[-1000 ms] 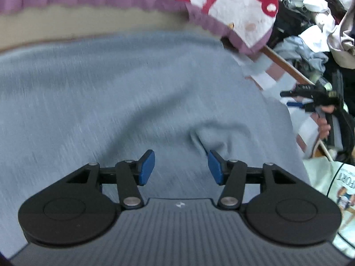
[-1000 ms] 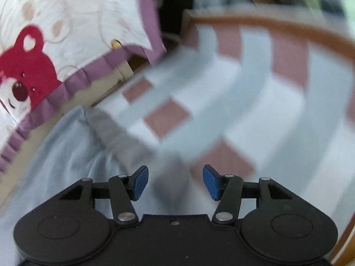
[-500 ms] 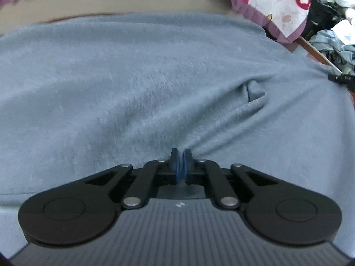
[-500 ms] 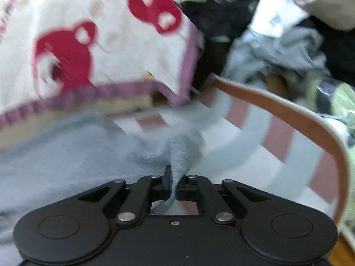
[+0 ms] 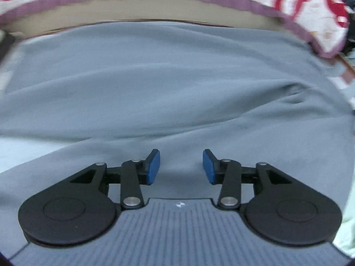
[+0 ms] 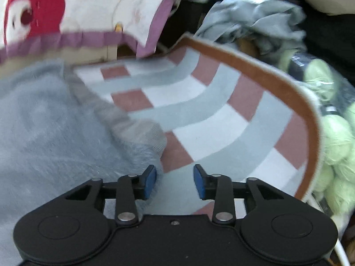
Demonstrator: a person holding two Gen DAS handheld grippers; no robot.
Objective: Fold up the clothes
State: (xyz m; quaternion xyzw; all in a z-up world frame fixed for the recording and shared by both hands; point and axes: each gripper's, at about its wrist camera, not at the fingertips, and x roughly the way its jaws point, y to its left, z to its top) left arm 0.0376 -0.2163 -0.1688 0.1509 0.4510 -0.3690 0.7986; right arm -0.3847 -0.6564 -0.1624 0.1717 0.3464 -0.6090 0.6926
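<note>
- Left gripper (image 5: 180, 166): jaws opening, standing partly apart over the grey-blue garment (image 5: 168, 84). Nothing pinched between the blue pads; only flat cloth shows below the gap.
- Right gripper (image 6: 174, 181): jaws opening too, nothing gripped. It sits at the garment's ribbed grey hem corner (image 6: 142, 130), which lies just beside the left pad (image 6: 150, 182) on the checked mat (image 6: 199, 115).
- The garment is spread across the mat, its far edge near the bear-print blanket (image 5: 310, 6), with long ridges running across the middle.
- Risk, as I read it: with both grippers letting go, the cloth may relax and the ridges stay in. Any fold made over them would lock in creases.
- Risk: the hem corner is bunched and doubled. A re-grasp there could catch one layer only, and the fold would come out skewed.
- Risk: both views are smeared. Closing while moving this fast, I could miss the edge or drag the garment off square.
- Risk: the clothes pile (image 6: 261, 22) and pale green yarn (image 6: 332, 137) sit just past the mat's brown border. A wide swing on the right could snag them.
- Risk: the blanket edge hangs close to the far side. A fold carried too far could tuck under it.
</note>
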